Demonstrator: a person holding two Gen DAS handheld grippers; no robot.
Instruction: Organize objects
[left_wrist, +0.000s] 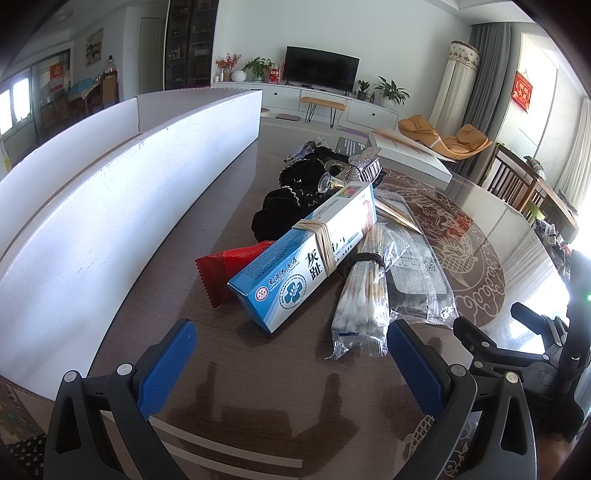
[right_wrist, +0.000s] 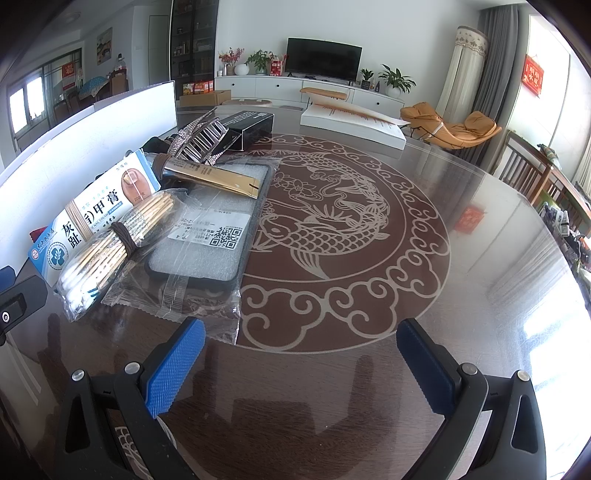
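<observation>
Left wrist view: left gripper (left_wrist: 291, 363), blue-padded fingers spread wide, nothing between them, hovering over the dark glossy round table (left_wrist: 229, 406). Landmark is the blue-and-white cardboard ointment box (left_wrist: 303, 254) bound with a tan rubber band, lying diagonally just ahead of the fingers. Red crinkle-edged foil sachet (left_wrist: 225, 269) sticks out from under the box on its left. Clear plastic pack of cotton swabs (left_wrist: 364, 295) tied with a dark band lies touching the box on its right. Black phone case in a clear sleeve (left_wrist: 417, 280) lies right of the swabs, beyond the box. Black lace-trimmed fabric (left_wrist: 291, 199) is bunched behind the box; a silver rhinestone hair clip (left_wrist: 364, 166) sits on top of it. Long white cardboard box wall (left_wrist: 110, 206) curves well left of the ointment box. Right gripper's black body (left_wrist: 535, 354) shows at the right edge, far right of the box.

Right wrist view: right gripper (right_wrist: 301, 362), jaws released and wide, empty, above the koi-fish medallion inlay (right_wrist: 332, 229). Ointment box (right_wrist: 99, 218) is far left; swab pack (right_wrist: 110, 247) touches its right side; phone case sleeve (right_wrist: 214, 236) just right of that. Gold foil stick sachet (right_wrist: 214, 177) lies across the case's far end. Hair clip (right_wrist: 201, 140) behind the box; black rectangular carton (right_wrist: 247, 127) beyond the clip. White flat box (right_wrist: 354, 123) sits well right of the ointment box, at the far table edge.
</observation>
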